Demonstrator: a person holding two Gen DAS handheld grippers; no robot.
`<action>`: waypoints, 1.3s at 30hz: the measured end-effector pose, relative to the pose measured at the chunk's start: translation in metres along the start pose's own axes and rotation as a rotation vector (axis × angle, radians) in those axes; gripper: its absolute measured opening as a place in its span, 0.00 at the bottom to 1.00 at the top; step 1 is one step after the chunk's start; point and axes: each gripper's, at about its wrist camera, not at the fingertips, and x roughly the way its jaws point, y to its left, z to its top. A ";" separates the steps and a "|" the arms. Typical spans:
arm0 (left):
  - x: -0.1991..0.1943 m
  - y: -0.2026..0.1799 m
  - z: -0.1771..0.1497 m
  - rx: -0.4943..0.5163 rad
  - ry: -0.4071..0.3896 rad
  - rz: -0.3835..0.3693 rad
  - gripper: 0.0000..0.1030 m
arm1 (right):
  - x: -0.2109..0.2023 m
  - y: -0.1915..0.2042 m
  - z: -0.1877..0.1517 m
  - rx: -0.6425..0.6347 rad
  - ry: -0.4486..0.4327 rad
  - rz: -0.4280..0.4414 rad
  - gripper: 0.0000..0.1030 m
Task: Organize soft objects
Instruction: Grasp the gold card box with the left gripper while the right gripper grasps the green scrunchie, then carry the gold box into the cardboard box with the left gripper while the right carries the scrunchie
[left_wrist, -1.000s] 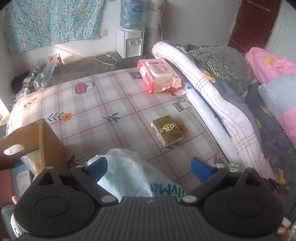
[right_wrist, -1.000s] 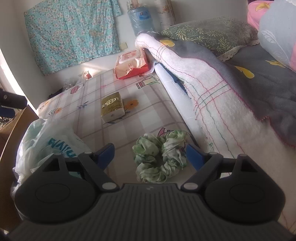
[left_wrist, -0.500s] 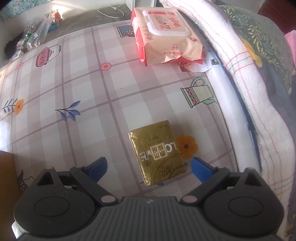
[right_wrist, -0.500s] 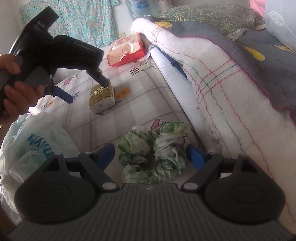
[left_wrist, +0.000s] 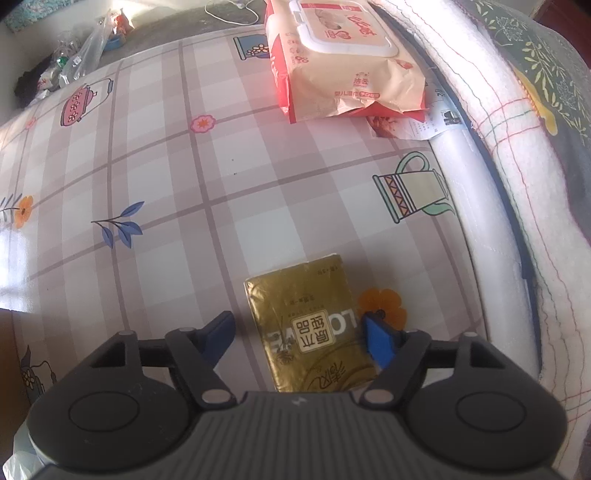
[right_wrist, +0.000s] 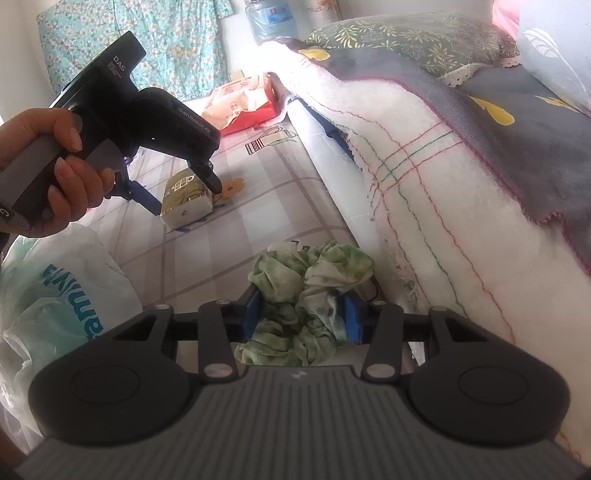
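tissue pack (left_wrist: 310, 325) before wipes pack (left_wrist: 343, 59)

My left gripper (left_wrist: 297, 332) is angled down, blue fingers (left_wrist: 376, 341) spread wide, right pad touching, left pad apart. My left hand (right_wrist: 55, 173) wraps its grey handle, fingers curled on the trigger. My right gripper (right_wrist: 301, 314) is low, pads (right_wrist: 351, 317) squeezed in from both sides.

The gold tissue pack (left_wrist: 314, 328) runs under the left gripper (left_wrist: 299, 332) body, its near end hidden. The green scrunchie (right_wrist: 306, 295) tucks behind the right gripper (right_wrist: 301, 314), lower folds out of sight. The white plastic bag (right_wrist: 62, 291) is cut by the frame's left edge. The wipes pack (right_wrist: 242, 103) is washed out by glare, print unreadable.
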 end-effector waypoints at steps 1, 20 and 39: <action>-0.001 0.001 0.000 -0.002 -0.005 -0.004 0.60 | -0.002 0.000 -0.001 0.001 -0.003 0.000 0.33; -0.123 0.061 -0.059 -0.084 -0.136 -0.226 0.59 | -0.071 -0.006 -0.011 0.201 -0.025 0.236 0.25; -0.282 0.252 -0.269 -0.314 -0.449 -0.255 0.59 | -0.161 0.102 -0.020 0.017 -0.050 0.569 0.25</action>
